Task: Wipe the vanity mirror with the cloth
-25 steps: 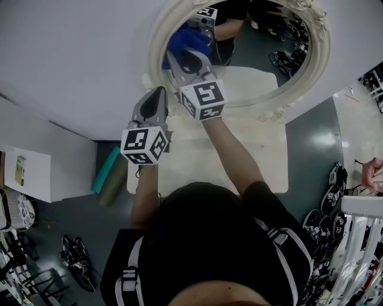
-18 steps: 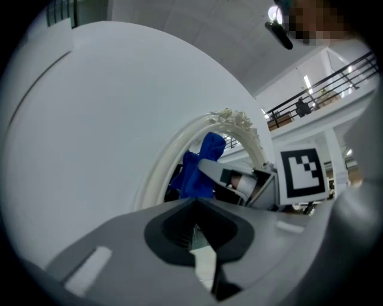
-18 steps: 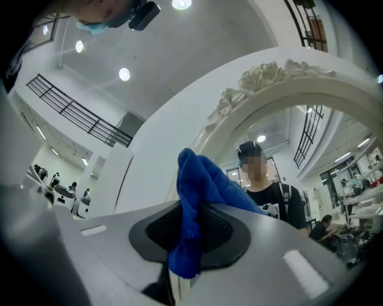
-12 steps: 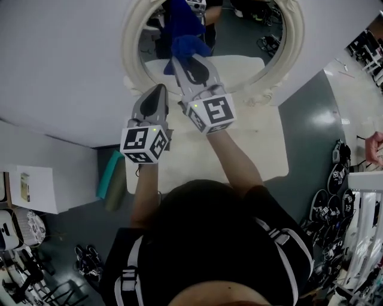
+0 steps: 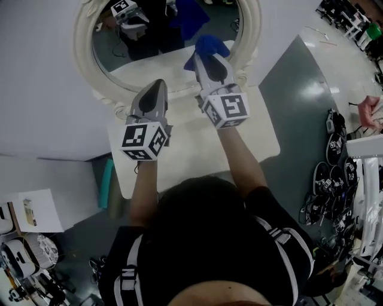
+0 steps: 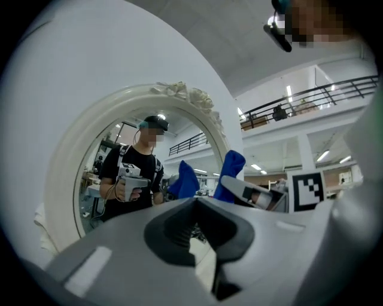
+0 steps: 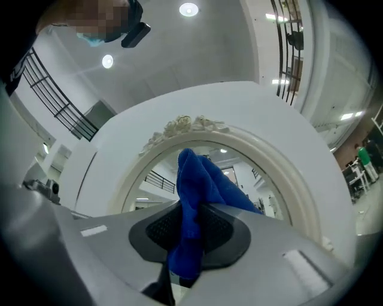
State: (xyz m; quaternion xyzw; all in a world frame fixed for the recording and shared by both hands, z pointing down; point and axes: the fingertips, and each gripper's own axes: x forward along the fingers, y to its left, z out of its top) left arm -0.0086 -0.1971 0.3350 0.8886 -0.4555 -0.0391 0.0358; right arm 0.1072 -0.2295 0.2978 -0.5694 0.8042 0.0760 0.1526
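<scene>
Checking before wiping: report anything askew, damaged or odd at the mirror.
Nothing stands out. The blue cloth sits clamped in the right gripper by the mirror frame, which looks intact; the left gripper is shut and empty.

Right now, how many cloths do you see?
1: the blue cloth, clamped in the right gripper by the mirror's lower right edge. The other blue shape in the glass is its reflection. The person hides part of the table.

The cream table point(image 5: 254, 134) bears the white-framed vanity mirror point(image 5: 137, 54) at its far edge.
</scene>
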